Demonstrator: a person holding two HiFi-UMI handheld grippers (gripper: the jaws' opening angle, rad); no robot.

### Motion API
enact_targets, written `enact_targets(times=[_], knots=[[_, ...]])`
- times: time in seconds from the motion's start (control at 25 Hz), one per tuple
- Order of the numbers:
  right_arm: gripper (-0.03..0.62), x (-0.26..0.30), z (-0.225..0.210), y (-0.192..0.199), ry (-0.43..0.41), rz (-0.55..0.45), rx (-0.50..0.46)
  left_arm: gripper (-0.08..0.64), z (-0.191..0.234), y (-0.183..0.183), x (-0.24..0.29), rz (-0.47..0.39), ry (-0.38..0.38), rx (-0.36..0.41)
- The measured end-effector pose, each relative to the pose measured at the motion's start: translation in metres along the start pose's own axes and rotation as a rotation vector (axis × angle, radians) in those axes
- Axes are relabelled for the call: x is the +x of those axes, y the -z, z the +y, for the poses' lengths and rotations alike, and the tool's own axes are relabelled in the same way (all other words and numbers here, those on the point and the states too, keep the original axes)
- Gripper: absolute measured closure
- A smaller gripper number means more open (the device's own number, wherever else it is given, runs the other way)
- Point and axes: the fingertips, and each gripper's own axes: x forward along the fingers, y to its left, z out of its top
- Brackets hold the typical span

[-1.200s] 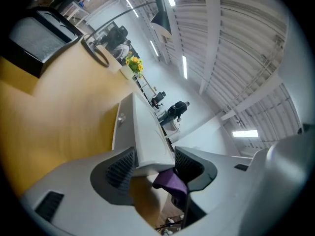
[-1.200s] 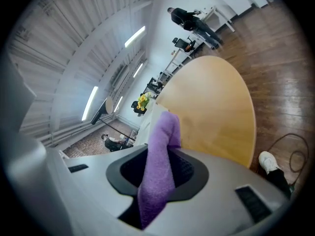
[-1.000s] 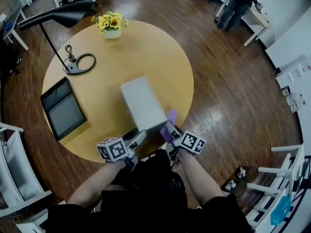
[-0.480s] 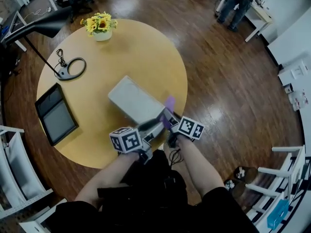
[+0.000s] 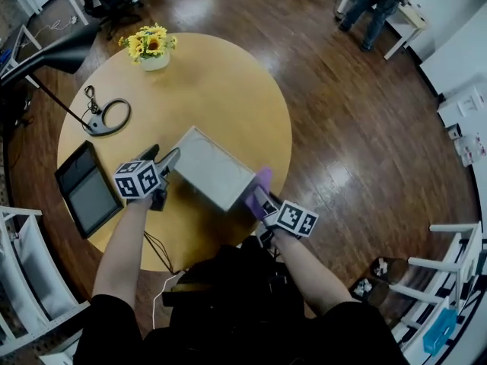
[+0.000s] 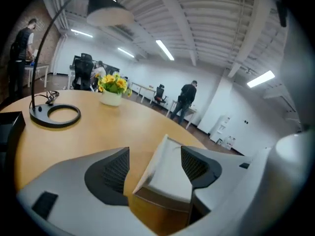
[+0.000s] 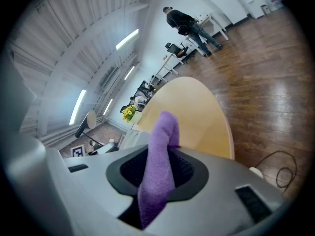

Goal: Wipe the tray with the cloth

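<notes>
Left gripper [image 5: 165, 155] swung left; jaws just opened astride tray [image 5: 218, 167]

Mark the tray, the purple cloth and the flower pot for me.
tray [image 5: 211, 166]: head view, middle of its grey top face.
purple cloth [image 7: 158, 168]: right gripper view, middle of the strip.
flower pot [image 5: 156, 62]: head view, white pot's side.

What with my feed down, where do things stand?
Left gripper just opened, tray corner between its jaws. Right gripper shut on purple cloth beside tray. Nothing in the way.
</notes>
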Motion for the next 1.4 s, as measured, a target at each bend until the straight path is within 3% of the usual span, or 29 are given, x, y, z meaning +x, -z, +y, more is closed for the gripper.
enact_targets(times=[0.08, 0.2, 0.44, 0.88, 0.96, 1.12, 1.4], knots=[[0.502, 0.002, 0.005, 0.009, -0.01, 0.015, 0.01, 0.241, 0.005, 0.016, 0.014, 0.075, 0.046, -0.036], [0.502, 0.007, 0.01, 0.005, -0.011, 0.015, -0.003, 0.241, -0.007, 0.031, 0.026, 0.121, 0.117, -0.102], [0.502, 0.017, 0.011, -0.018, 0.022, 0.018, -0.088, 0.241, -0.027, 0.048, 0.01, 0.179, 0.144, -0.032], [0.509, 0.082, 0.04, -0.066, -0.124, 0.275, -0.384, 0.253, -0.058, 0.106, -0.084, 0.108, 0.078, -0.227], [0.509, 0.085, 0.039, -0.067, -0.148, 0.294, -0.344, 0.253, -0.058, 0.107, -0.086, 0.077, 0.053, -0.245], [0.508, 0.096, 0.029, -0.068, -0.162, 0.297, -0.171, 0.253, -0.046, 0.106, -0.087, 0.038, 0.014, -0.314], [0.508, 0.085, 0.013, -0.045, -0.069, 0.28, -0.122, 0.262, -0.038, 0.11, -0.09, 0.022, -0.006, -0.344]])
